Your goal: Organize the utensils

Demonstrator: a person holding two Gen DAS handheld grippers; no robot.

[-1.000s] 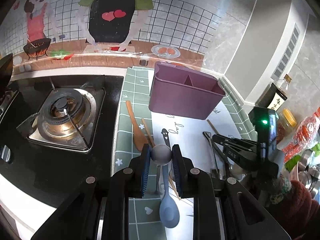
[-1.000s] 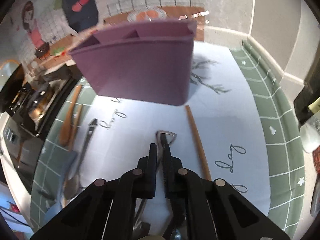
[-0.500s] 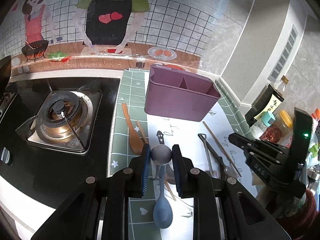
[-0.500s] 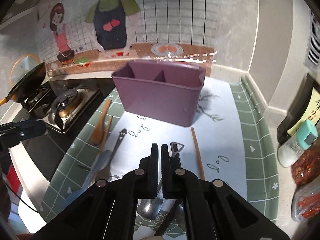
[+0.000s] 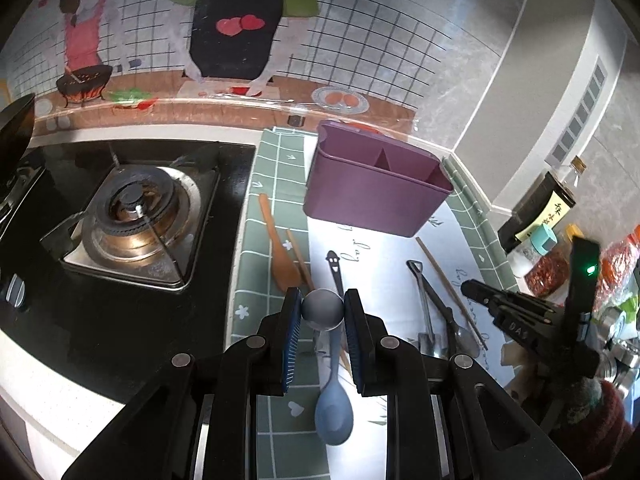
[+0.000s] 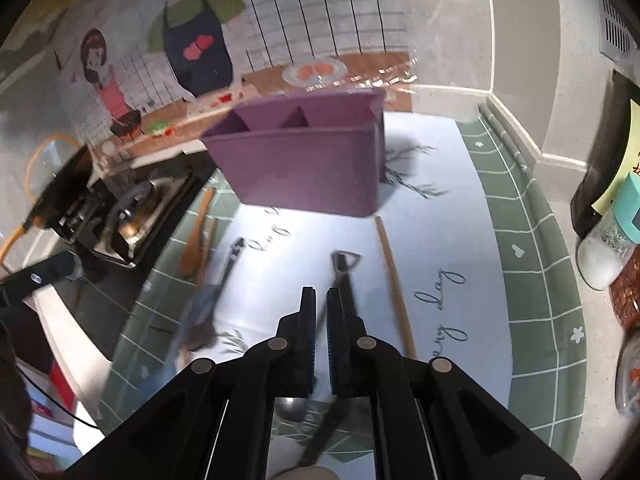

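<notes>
My left gripper [image 5: 322, 314] hangs above the mat, shut on a round grey spoon bowl [image 5: 322, 311]. Under it a blue spoon [image 5: 334, 412] and a black smiley-handled utensil [image 5: 333, 264] lie on the mat. The purple divided caddy [image 5: 376, 196] [image 6: 304, 168] stands at the back. My right gripper [image 6: 320, 308] [image 5: 470, 288] hovers over a dark shovel-handled spoon [image 6: 346, 268] [image 5: 424, 300]. Its jaws are opening, a narrow gap with nothing between them. A chopstick [image 6: 394, 280] lies just right of that spoon, and a wooden spoon [image 6: 194, 240] [image 5: 280, 248] lies at the left.
A gas burner [image 5: 132, 216] sits left of the green checked mat [image 5: 276, 160]. A dark sauce bottle [image 5: 536, 208], a salt shaker [image 6: 608, 248] and jars crowd the right edge. The tiled wall runs close behind the caddy.
My right gripper has risen and drawn back from the caddy and the shovel-handled spoon, and its jaws have parted slightly. The left gripper keeps hold of the grey spoon bowl.
</notes>
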